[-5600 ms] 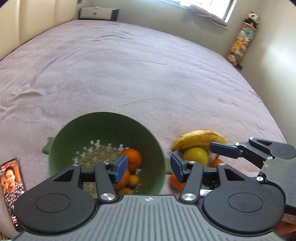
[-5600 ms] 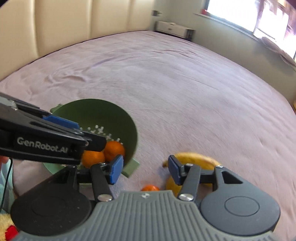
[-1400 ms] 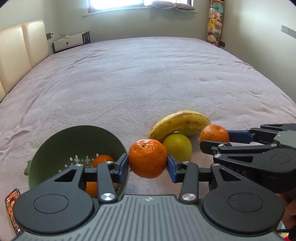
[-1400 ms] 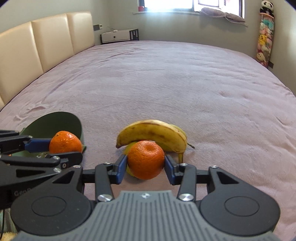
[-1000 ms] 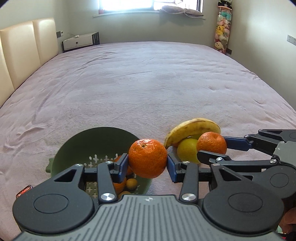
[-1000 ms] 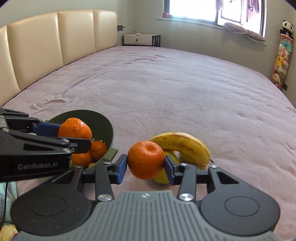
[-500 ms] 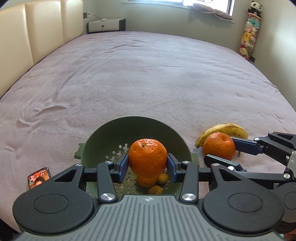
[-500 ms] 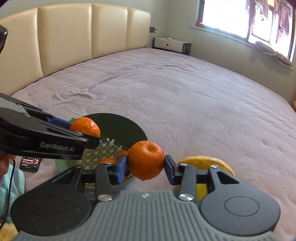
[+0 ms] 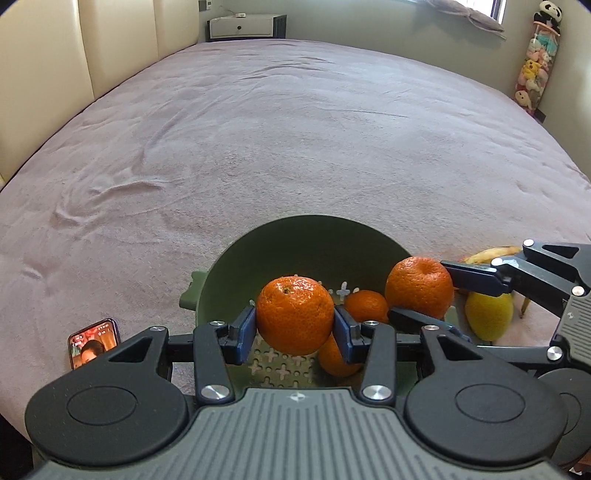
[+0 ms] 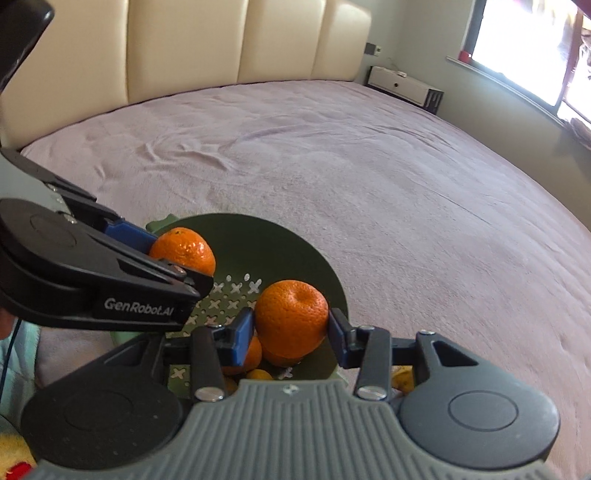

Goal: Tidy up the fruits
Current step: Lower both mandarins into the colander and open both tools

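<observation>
My left gripper (image 9: 294,328) is shut on an orange (image 9: 294,314) and holds it above the green perforated bowl (image 9: 295,236). My right gripper (image 10: 291,332) is shut on a second orange (image 10: 291,318), which hangs over the bowl's (image 10: 255,236) near right part. In the left wrist view that second orange (image 9: 419,282) sits at the bowl's right rim between the right fingers (image 9: 476,278). In the right wrist view the left gripper's orange (image 10: 183,251) hangs over the bowl's left side. Smaller oranges (image 9: 365,306) lie inside the bowl.
A yellow-green fruit (image 9: 488,314) and a banana (image 9: 491,254) lie on the purple bedspread (image 9: 295,129) right of the bowl. A phone (image 9: 94,342) lies left of it. A cream headboard (image 10: 221,40) and a white cabinet (image 9: 245,26) stand beyond the bed.
Both grippers carried their oranges left, from beside the banana to above the bowl. The bowl now sits centred under them, and the banana has slid toward the right edge of view.
</observation>
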{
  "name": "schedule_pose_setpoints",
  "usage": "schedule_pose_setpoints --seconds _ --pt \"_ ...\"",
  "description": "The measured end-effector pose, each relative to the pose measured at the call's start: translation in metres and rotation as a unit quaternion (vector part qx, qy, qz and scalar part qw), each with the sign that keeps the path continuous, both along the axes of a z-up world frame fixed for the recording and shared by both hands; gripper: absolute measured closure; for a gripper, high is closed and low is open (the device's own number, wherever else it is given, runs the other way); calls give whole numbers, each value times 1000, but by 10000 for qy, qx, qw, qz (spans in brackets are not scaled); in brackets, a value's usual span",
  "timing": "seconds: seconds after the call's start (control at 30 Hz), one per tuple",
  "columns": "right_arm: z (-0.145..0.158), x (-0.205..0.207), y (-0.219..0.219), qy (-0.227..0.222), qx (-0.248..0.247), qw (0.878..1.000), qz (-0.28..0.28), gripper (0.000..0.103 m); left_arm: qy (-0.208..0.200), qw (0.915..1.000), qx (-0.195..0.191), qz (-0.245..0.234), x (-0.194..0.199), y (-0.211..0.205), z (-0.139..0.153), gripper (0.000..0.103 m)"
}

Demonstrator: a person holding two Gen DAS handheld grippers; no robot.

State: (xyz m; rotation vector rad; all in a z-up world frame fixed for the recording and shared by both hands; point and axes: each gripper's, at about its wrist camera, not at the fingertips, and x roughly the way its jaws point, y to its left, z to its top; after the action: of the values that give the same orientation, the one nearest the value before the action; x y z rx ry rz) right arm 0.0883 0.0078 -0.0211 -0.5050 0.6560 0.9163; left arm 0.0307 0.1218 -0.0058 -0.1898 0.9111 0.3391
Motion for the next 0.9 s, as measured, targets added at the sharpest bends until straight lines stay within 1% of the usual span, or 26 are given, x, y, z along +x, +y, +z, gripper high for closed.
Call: schedule_pose_setpoints --seconds 0.07,0.33,0.63,0.9 --pt "-6 3 6 -38 -108 9999 97 62 36 10000 34 16 4 0 -3 53" --pt "-23 16 24 -128 -413 9983 391 62 132 9996 -155 185 15 9 -19 53" --pt "-40 31 36 -230 -702 9947 718 62 382 9985 -171 357 26 14 -39 53" --pt "-45 35 47 -435 -779 9900 1091 62 402 9974 -280 535 30 23 -46 53"
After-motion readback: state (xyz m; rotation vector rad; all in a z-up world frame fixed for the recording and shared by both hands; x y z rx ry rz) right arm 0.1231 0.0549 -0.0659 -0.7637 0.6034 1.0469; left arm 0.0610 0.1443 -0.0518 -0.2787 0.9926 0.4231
